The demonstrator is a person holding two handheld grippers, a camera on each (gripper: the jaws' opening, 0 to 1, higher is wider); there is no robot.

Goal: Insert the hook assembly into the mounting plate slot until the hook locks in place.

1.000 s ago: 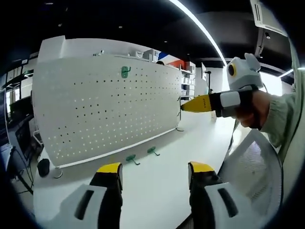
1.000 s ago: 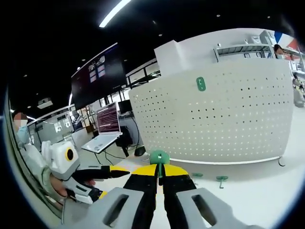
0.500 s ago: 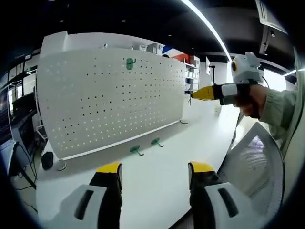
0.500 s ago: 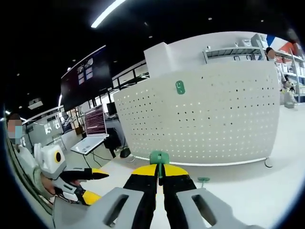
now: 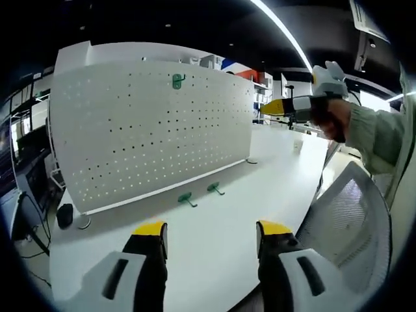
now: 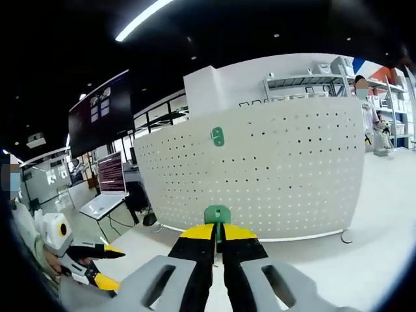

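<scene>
A white perforated mounting plate stands upright on the white table; it is also in the right gripper view. One green hook hangs near its top. Two loose green hooks lie on the table before the plate. My right gripper is shut on a green hook assembly, held up in the air well short of the plate; it appears in the left gripper view at upper right. My left gripper stands open over the table, nothing between its jaws.
A mesh chair back is at the right of the left gripper view. A laptop and a dark wall screen stand left of the plate. Shelving rises behind the plate, with a person at far right.
My right gripper has risen and moved on with the hook, so the plate sits lower and nearer in its view. The left gripper stays open over the table.
</scene>
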